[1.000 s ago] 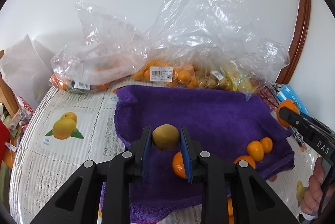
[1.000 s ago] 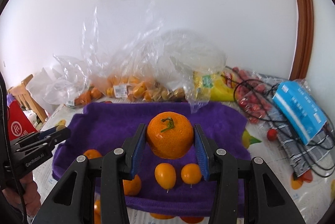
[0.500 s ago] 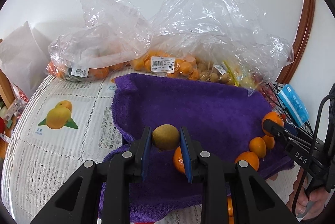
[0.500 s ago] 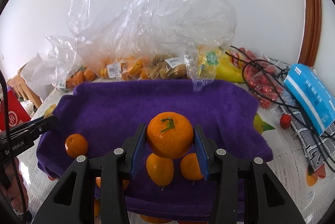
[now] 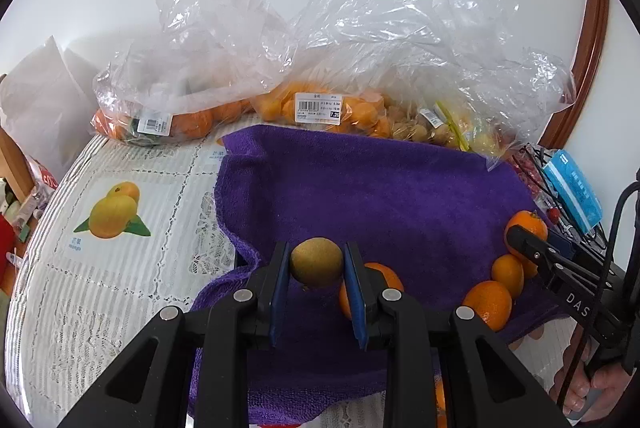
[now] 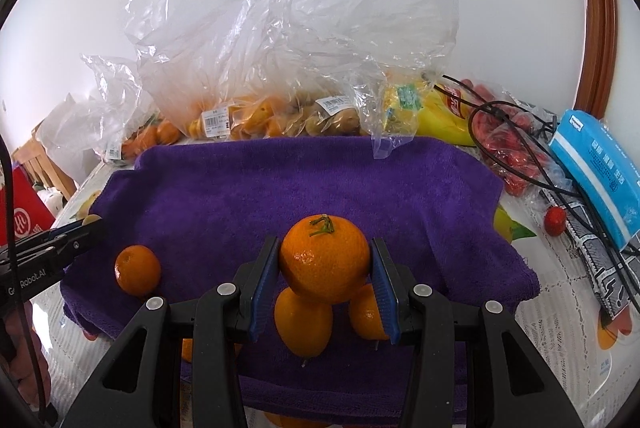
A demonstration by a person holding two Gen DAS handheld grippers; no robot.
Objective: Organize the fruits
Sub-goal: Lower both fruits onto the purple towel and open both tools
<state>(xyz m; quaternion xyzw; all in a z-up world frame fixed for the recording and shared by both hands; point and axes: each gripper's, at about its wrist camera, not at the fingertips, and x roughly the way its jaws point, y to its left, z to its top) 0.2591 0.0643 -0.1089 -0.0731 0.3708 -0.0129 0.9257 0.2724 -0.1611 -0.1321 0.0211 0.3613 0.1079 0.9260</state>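
Right tongs (image 6: pixel 325 282) have sunk toward the towel (image 6: pixel 240 196), mandarin (image 6: pixel 324 262) clamped between.

towel (image 6: pixel 320 188) lies on counter (image 5: pixel 120 288), bags of fruit (image 6: pixel 260 116) behind its far edge. left tool (image 5: pixel 317 262) clamps a kiwi (image 5: pixel 316 262) over towel's near left; right tool (image 6: pixel 325 264) clamps a mandarin (image 6: pixel 324 260) above two kumquats (image 6: pixel 304 324). tissue pack (image 6: pixel 596 172) right of towel.

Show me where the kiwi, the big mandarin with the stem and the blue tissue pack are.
kiwi (image 5: pixel 317 262), left wrist view, middle of its brown skin.
big mandarin (image 6: pixel 324 259), right wrist view, its front face below the stem.
blue tissue pack (image 6: pixel 596 164), right wrist view, its top face.
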